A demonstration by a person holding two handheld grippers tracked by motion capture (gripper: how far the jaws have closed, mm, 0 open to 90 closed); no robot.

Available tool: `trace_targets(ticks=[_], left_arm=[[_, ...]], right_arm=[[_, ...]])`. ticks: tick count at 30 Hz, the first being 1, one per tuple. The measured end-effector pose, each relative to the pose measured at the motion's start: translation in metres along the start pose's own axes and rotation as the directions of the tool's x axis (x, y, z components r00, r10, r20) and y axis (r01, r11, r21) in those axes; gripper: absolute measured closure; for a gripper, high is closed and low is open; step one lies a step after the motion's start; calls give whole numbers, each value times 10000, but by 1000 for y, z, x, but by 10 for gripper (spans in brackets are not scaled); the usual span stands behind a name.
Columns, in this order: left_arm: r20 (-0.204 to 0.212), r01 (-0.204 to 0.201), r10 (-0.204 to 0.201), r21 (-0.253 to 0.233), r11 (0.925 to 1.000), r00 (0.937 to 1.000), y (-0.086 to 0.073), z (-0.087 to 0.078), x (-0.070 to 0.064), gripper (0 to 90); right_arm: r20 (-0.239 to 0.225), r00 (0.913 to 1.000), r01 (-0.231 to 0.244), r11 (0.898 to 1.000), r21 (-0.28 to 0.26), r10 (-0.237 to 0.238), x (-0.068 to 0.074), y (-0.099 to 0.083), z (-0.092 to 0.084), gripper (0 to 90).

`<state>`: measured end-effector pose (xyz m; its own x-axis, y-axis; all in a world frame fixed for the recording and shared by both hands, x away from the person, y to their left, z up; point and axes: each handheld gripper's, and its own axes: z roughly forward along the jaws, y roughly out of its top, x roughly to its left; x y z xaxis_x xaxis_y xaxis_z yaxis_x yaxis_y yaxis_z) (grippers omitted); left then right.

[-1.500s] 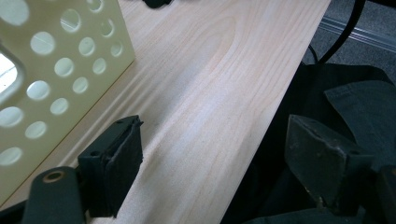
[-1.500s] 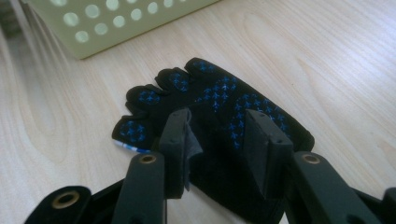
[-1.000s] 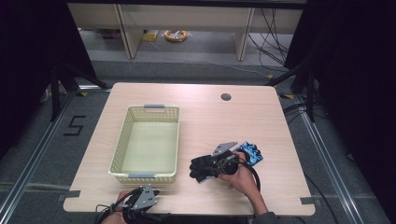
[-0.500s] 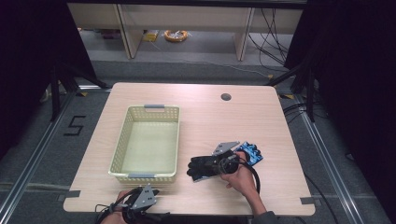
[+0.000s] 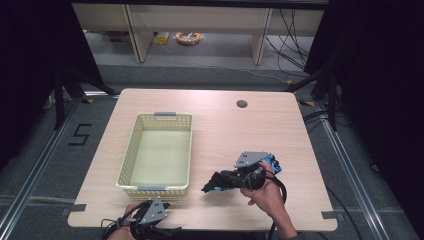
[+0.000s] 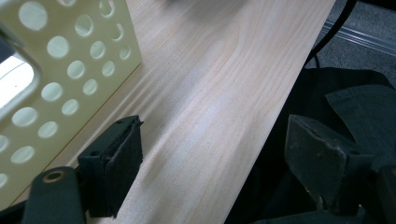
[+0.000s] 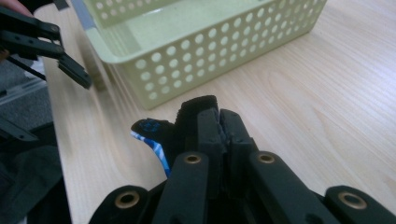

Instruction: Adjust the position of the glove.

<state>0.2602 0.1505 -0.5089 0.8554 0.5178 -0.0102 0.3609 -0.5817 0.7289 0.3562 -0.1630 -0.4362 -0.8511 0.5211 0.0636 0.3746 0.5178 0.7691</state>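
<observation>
High view: right gripper (image 5: 212, 184) clamps a black-and-blue glove (image 5: 222, 181) just off the table (image 5: 280, 130), right of the basket (image 5: 131, 152); left gripper (image 6: 212, 154) rests open. The thin pinch could let the glove slip short of the basket

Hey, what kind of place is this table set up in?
Probably a lab or recording workspace: a wooden table fenced by dark curtains, floor rails alongside, loose cables and shelving behind.

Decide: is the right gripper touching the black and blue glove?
Touching. In the right gripper view the right gripper has its jaws shut on the glove.
</observation>
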Motion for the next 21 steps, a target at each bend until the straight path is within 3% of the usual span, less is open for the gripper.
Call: trace_targets(ticks=[2,9,10,14,21], left_arm=[[-237,-40,40,-28,10000,9997,0,-1,0,188],[-231,-270,271,48,9996,9994,1,-2,2,188],[-211,-82,81,-29,10000,9997,0,-1,1,188],[-182,-51,51,-39,10000,9998,0,-2,0,188],[-174,-60,59,-37,10000,9998,0,-2,0,188]], right_arm=[[36,10000,40,9999,-102,-39,6,0,-3,886],[59,9997,225,9989,-404,-223,15,0,-11,886],[93,9999,144,9993,-346,-141,19,-2,-13,887],[22,10000,83,9995,-308,-83,22,-9,-11,886],[15,9999,-118,9994,317,117,30,-30,0,885]])
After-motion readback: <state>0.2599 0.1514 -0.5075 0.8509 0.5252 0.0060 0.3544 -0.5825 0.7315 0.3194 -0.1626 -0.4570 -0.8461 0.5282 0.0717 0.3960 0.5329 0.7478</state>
